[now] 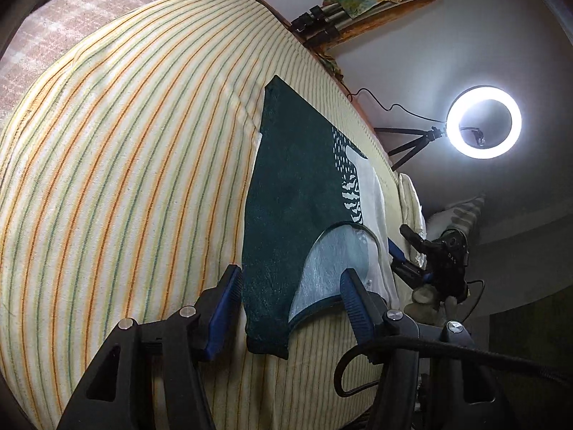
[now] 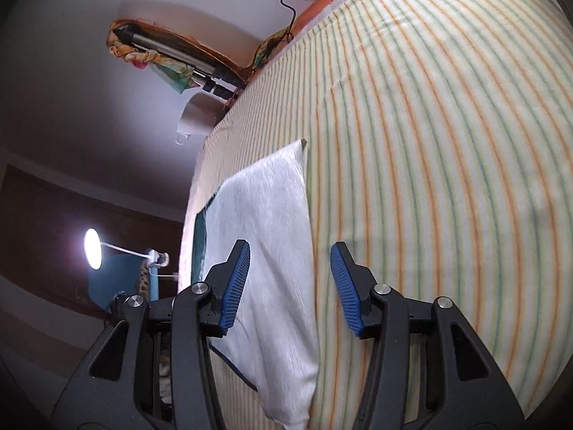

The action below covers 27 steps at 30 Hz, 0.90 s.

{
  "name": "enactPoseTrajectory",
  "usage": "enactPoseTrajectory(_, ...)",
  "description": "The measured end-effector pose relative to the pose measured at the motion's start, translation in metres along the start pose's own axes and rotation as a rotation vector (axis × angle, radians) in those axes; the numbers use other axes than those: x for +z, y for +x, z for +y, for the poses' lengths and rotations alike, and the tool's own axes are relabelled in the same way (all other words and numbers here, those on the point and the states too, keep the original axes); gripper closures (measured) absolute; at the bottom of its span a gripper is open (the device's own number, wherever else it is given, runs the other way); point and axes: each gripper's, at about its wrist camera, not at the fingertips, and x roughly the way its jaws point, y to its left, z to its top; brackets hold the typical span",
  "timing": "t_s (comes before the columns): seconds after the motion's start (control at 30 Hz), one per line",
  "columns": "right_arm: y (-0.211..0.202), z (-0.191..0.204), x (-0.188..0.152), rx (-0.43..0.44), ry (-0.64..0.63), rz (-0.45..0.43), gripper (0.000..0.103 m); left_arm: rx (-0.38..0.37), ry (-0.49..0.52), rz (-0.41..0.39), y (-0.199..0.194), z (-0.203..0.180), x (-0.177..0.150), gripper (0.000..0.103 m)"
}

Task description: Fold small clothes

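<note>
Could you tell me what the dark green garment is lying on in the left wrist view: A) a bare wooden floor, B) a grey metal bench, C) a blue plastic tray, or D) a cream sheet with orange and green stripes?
D: the dark green garment lies flat on the striped sheet.

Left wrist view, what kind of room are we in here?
Probably a bedroom at home, rigged for filming: a bed under a striped sheet, a small green garment laid flat on it, and a ring light on a tripod beside it.
</note>
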Motion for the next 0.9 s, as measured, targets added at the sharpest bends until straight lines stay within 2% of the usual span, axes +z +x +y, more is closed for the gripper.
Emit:
enactPoseTrajectory(0.27,0.032,0.013,0.018,0.035,-0.025,0.03,0.053,-0.01,0.021,0.002,0.017,-0.01,0.013,0.046)
enactPoseTrajectory(0.33,0.04,0.017,0.023,0.036,-0.031,0.032,0.054,0.001,0.037,0.005,0.02,-0.013,0.015,0.052)
enactPoseTrajectory(0.4,0.047,0.021,0.025,0.027,-0.043,0.031,0.055,0.022,0.042,0.002,0.025,-0.014,0.018,0.069)
enactPoseTrajectory(0.47,0.054,0.024,0.027,0.02,-0.049,0.031,0.061,0.033,0.04,-0.003,0.029,-0.015,0.021,0.073)
enactPoseTrajectory(0.5,0.057,0.025,0.028,0.019,-0.046,0.034,0.067,0.041,0.048,-0.006,0.03,-0.016,0.021,0.081)
enactPoseTrajectory(0.57,0.062,0.025,0.028,0.01,-0.046,0.043,0.08,0.081,0.092,-0.019,0.031,-0.023,0.02,0.097)
enactPoseTrajectory(0.6,0.064,0.026,0.027,-0.005,-0.05,0.047,0.091,0.089,0.102,-0.024,0.029,-0.025,0.019,0.098)
enactPoseTrajectory(0.7,0.06,0.037,0.026,-0.047,-0.095,0.031,0.095,0.101,0.142,-0.058,0.022,-0.034,0.018,0.1)
enactPoseTrajectory(0.9,0.047,0.07,0.023,-0.123,-0.212,0.018,0.097,0.11,0.207,-0.099,0.011,-0.058,0.016,0.101)
